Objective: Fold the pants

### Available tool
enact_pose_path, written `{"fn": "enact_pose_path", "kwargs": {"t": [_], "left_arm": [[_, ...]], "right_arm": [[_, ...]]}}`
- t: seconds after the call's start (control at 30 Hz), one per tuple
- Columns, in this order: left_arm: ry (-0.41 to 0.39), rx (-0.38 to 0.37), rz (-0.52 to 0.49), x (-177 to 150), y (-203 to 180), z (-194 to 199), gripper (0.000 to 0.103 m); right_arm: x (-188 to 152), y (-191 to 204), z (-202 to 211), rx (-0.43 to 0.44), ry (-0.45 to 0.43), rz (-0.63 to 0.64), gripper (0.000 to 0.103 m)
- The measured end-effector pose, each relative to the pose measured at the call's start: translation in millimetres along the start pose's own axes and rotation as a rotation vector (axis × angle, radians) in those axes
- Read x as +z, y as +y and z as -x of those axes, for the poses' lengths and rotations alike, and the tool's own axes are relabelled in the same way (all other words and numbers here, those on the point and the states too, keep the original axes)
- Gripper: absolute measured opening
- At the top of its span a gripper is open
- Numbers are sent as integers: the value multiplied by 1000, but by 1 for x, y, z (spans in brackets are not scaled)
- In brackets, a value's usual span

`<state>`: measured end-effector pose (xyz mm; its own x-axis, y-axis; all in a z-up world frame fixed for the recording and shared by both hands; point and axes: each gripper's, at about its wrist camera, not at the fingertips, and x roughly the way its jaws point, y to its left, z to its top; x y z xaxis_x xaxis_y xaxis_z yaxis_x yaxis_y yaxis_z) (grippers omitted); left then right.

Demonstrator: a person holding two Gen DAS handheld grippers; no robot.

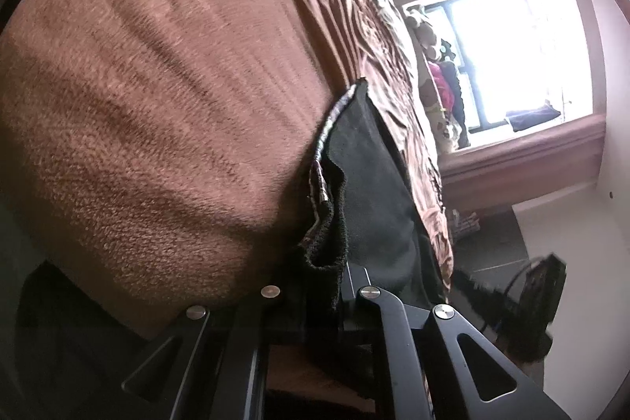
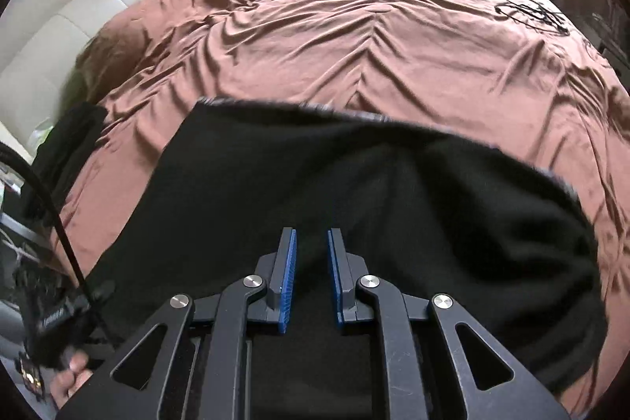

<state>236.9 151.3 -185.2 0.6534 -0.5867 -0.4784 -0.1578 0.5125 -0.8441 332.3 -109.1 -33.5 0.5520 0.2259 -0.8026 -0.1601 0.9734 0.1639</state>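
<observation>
The black pants (image 2: 354,191) lie spread on the brown bedspread (image 2: 354,38), their patterned waistband along the far edge. My right gripper (image 2: 312,237) hovers over the middle of them, its blue-padded jaws a little apart and empty. In the left wrist view the camera is rolled sideways. My left gripper (image 1: 334,262) is shut on the pants (image 1: 370,184) at an edge near the patterned waistband (image 1: 327,136); the cloth hides its fingertips. The other gripper shows at the left edge of the right wrist view (image 2: 67,160).
The bed has a white padded headboard (image 2: 78,6) on the left. A bright window (image 1: 512,54) with stuffed toys (image 1: 433,42) on its sill lies beyond the bed. A black cable (image 2: 51,207) hangs at the left. A dark blurred object (image 1: 523,302) stands on the floor.
</observation>
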Motion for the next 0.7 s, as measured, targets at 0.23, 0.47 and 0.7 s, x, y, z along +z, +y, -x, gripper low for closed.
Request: {"fn": "enact_pose_path", "kwargs": {"t": [0.23, 0.47, 0.7], "left_arm": [[-5, -65, -48, 4, -22, 9, 10], [-5, -121, -106, 6, -60, 11, 10], [5, -165, -190, 5, -106, 9, 10]], "right_arm": [[-64, 0, 22, 11, -26, -74, 12], [-113, 0, 7, 2, -22, -94, 12], [-101, -18, 37, 50, -87, -177, 12]]}}
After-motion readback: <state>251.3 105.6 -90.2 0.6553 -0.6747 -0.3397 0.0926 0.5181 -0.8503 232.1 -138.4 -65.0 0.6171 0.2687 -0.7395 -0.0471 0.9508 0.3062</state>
